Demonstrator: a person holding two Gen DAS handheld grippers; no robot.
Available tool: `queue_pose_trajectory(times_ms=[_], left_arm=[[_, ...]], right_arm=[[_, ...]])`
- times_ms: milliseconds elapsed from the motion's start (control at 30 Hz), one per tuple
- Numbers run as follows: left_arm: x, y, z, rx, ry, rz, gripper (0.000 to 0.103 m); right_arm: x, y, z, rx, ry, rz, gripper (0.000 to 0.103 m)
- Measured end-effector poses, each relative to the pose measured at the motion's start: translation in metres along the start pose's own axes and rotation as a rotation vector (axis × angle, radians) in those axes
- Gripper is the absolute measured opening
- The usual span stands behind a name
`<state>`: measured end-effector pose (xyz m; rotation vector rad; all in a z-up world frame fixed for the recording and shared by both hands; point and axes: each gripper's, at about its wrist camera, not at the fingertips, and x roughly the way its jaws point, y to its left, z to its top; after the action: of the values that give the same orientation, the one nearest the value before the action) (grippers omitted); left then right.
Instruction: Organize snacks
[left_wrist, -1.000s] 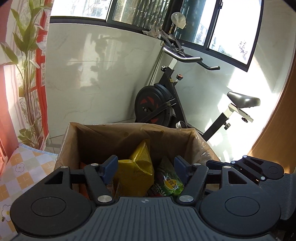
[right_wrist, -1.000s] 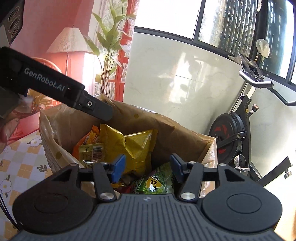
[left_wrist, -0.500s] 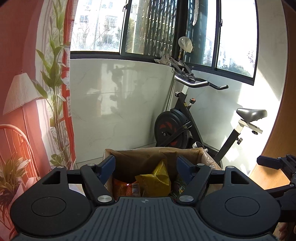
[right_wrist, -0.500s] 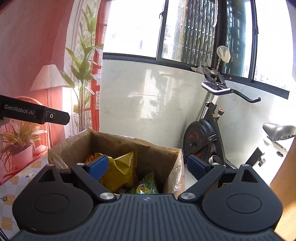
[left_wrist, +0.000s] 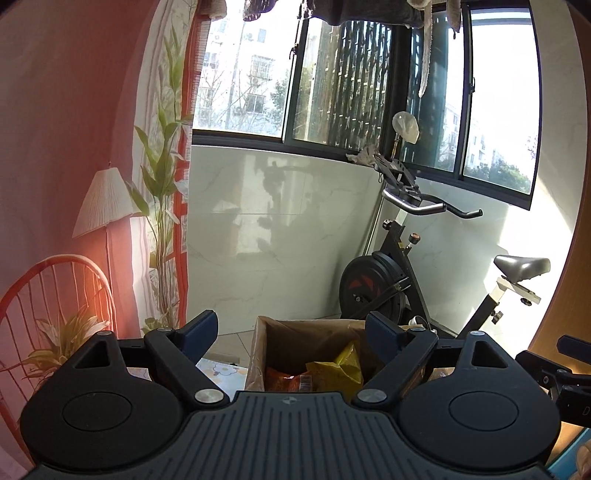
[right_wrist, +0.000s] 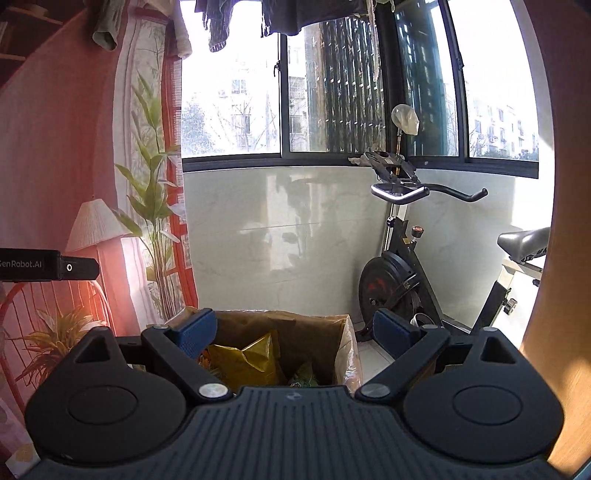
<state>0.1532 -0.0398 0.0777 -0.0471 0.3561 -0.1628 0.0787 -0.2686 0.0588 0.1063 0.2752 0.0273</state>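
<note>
Exercise bike (left_wrist: 399, 291): largest item, standing against the pale tiled wall beyond and to the right of both your tongs, well apart from them. Cardboard box (right_wrist: 332, 332): open-topped, brown, lined with clear plastic that laps over its rim; it sits low and ahead of your right gripper (right_wrist: 295, 330), framed between its blue pads, and ahead of your left gripper (left_wrist: 291, 330) too, a little right of centre. Snacks, inside the box: a crumpled yellow bag (right_wrist: 247, 358) standing upright in the middle, an orange packet (left_wrist: 286, 380) lying low on its left, a green packet (right_wrist: 303, 380) only partly visible at the bottom right. Tongs: your left jaws have just been opening and stand spread wide with nothing between them; your right jaws have likewise been opening and stand spread, also empty. Risks, as judgement: the packets are slick, air-filled film, so a pinch on the belly may slip or crush the contents; take the sealed edge instead. The loose liner may snag a pad on entry and drag the light box. With both tongs aimed at one opening, they could knock together if you reach in at once.
</note>
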Motion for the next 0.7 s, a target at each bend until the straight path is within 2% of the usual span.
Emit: queue_pose_trajectory(times_ms=[167,400,700], left_arm=[[-0.014,-0.003,-0.001,0.025,-0.006,0.057,0.088],[-0.023,-0.009,-0.003,0.071,-0.013,0.099,0.088],[-0.024,-0.006,-0.006,0.075,0.002,0.097,0.088]], right_arm=[[-0.009,-0.001,0.001,0.006,-0.004,-0.003,0.094],[-0.011,0.000,0.002,0.010,-0.003,-0.001,0.094],[-0.012,0.001,0.001,0.011,0.004,0.001,0.094]])
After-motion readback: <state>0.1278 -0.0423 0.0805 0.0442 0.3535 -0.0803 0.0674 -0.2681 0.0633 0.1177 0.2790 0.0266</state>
